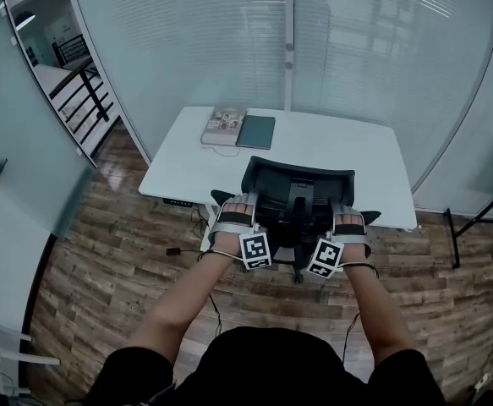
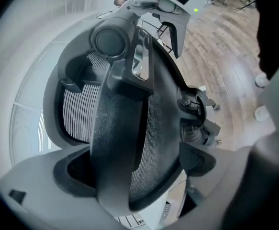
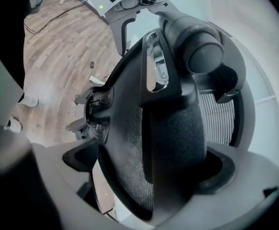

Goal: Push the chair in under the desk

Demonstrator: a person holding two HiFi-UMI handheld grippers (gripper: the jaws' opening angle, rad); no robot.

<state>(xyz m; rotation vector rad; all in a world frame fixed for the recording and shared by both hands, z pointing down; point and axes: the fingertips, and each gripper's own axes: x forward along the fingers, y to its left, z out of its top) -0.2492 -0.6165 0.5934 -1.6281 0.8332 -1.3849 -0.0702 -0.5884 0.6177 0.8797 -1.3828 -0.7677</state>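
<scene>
Black mesh office chair [image 1: 298, 184]: seemingly partly under white rectangular desk [image 1: 339, 150]
Left gripper [image 1: 236, 205]: clamped on its backrest
Right gripper [image 1: 347, 214]: clamped likewise

My head camera looks steeply down over bench [image 1: 347, 155] and chair [image 1: 297, 180]; both claw cameras crowd the chair's back.

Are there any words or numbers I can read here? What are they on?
No text can be read.
The book on the desk: cover print too small to read.
The cubes on the left gripper and right gripper, both shut on the chair: square patterns only, no letters.
</scene>
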